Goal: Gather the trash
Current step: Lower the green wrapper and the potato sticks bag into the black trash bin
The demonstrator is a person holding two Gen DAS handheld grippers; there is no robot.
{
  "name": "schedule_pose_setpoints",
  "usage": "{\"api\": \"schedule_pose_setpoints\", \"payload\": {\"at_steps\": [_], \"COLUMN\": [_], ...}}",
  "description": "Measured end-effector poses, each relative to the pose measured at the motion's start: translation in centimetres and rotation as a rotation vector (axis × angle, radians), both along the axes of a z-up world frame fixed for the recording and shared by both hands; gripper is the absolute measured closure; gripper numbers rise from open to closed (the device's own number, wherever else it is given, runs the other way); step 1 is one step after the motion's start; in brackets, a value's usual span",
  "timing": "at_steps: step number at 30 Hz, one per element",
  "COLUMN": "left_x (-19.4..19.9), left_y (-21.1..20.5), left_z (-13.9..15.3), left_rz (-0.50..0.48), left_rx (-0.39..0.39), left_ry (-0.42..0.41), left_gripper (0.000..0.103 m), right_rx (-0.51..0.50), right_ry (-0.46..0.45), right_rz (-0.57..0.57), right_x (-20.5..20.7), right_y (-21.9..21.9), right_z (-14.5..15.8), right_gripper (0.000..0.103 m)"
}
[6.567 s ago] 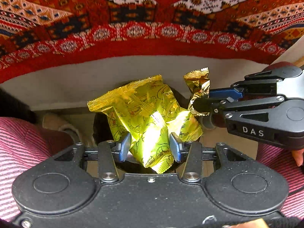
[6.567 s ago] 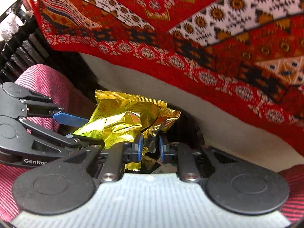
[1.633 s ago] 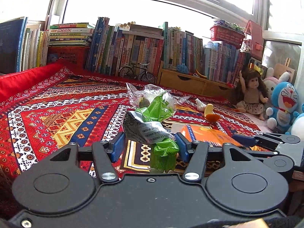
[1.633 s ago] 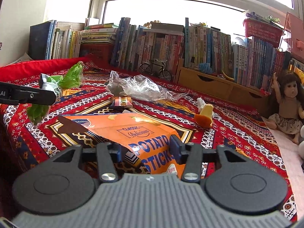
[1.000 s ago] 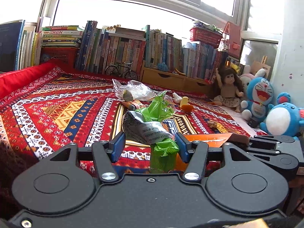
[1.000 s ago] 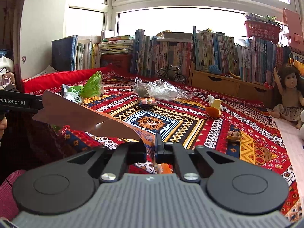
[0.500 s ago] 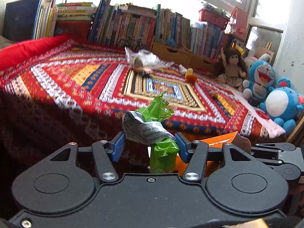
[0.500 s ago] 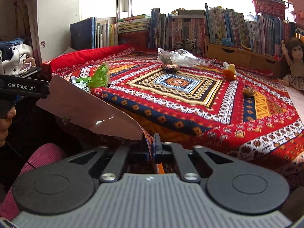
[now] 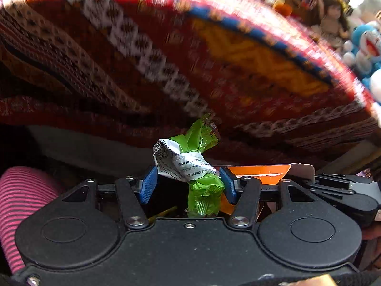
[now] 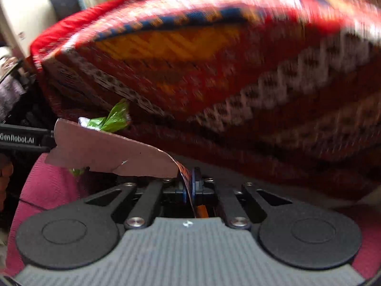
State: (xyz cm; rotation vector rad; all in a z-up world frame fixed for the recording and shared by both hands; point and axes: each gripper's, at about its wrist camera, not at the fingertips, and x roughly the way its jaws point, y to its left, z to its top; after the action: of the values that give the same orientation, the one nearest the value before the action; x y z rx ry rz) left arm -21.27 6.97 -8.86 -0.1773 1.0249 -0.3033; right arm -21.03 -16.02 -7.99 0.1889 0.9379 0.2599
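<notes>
The left gripper (image 9: 188, 184) clenches a crumpled green wrapper (image 9: 190, 164); the right gripper (image 10: 189, 187) pinches a flattened orange box (image 10: 112, 149) by 1 edge. Both hang below the patterned cloth (image 9: 214, 71). The box could twist loose or snag the cloth.

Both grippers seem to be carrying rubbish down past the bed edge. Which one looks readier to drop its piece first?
Probably the left gripper: its crumpled green and silver wrapper is small and hangs loosely between the pads. The right gripper pinches a wide flattened orange cardboard box that sticks out sideways. No bin shows yet.
</notes>
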Motion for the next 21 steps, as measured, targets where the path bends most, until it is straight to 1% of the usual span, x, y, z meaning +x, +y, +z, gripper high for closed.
{"api": "schedule_pose_setpoints", "payload": {"at_steps": [4, 7, 13, 17, 19, 21], "left_x": [1.3, 2.4, 5.0, 6.2, 6.5, 6.5], "left_y": [-0.6, -0.9, -1.1, -1.2, -1.2, -1.3], "left_z": [-3.2, -6.1, -11.8, -15.2, -16.5, -17.5], "left_rz": [0.024, 0.041, 0.117, 0.164, 0.170, 0.173], "left_rx": [0.037, 0.033, 0.032, 0.021, 0.019, 0.014], "left_ry": [0.037, 0.079, 0.192, 0.222, 0.238, 0.243], "left_gripper": [0.049, 0.049, 0.049, 0.049, 0.049, 0.048], "right_rx": [0.054, 0.073, 0.094, 0.066, 0.054, 0.060], "right_ry": [0.075, 0.127, 0.243, 0.291, 0.301, 0.333], "right_rz": [-0.076, -0.123, -0.188, -0.204, -0.214, -0.227], "right_x": [0.9, 1.5, 2.5, 3.3, 3.4, 3.9], "right_y": [-0.6, -0.7, -0.1, 0.0, -0.1, -0.1], "right_z": [-3.2, -6.2, -12.3, -14.4, -15.4, -16.5], "right_gripper": [0.095, 0.095, 0.095, 0.095, 0.095, 0.095]}}
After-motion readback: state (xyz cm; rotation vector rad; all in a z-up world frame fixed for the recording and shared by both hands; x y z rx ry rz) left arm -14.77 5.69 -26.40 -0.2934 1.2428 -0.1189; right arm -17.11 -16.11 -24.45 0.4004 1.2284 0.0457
